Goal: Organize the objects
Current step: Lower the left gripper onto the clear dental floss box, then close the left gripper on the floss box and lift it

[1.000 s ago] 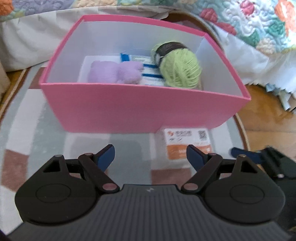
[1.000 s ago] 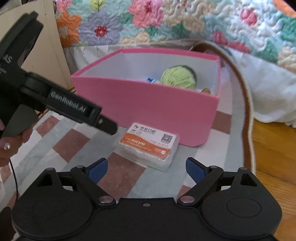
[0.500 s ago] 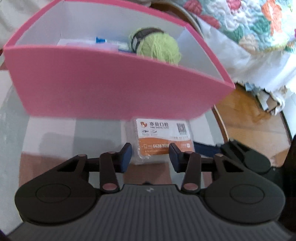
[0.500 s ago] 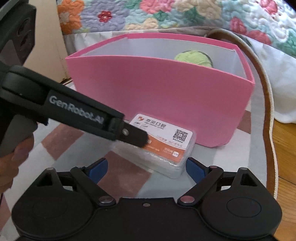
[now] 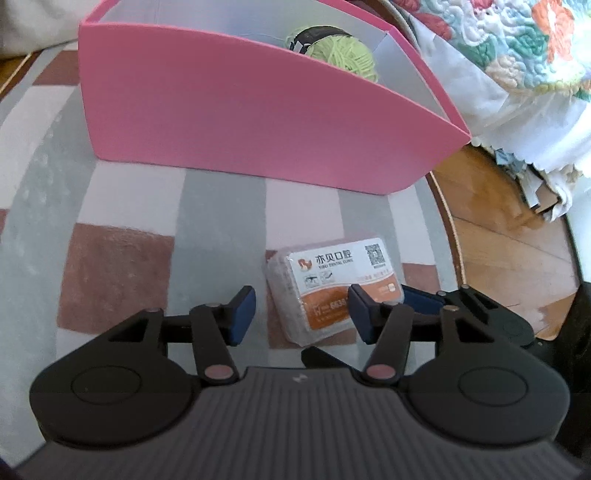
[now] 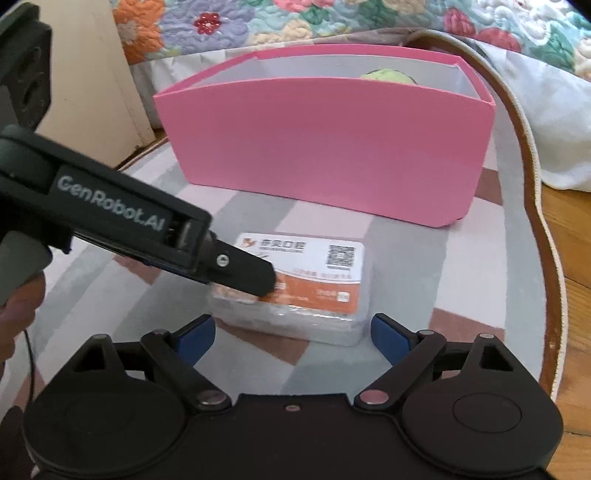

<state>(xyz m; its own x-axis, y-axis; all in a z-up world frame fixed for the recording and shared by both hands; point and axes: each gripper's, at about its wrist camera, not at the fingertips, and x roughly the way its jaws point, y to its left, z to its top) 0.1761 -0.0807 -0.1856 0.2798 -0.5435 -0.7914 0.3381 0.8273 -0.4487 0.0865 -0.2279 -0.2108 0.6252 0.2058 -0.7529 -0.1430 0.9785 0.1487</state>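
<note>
Nearest, a clear packet (image 5: 327,291) with an orange label lies on the checked rug (image 5: 122,273) between the left gripper (image 5: 301,310), whose fingers are opening without pressing it, and the right gripper (image 6: 291,332), released. Behind stands the pink box (image 6: 325,155) — green yarn (image 5: 343,55) inside. Beyond, wood floor and a floral quilt (image 6: 332,14); only the right view shows a hand (image 6: 18,310).

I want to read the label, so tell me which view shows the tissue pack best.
The left wrist view: the tissue pack lies with its label mostly bare, only its right edge behind a pad. In the right wrist view the left tool covers its left part.
</note>
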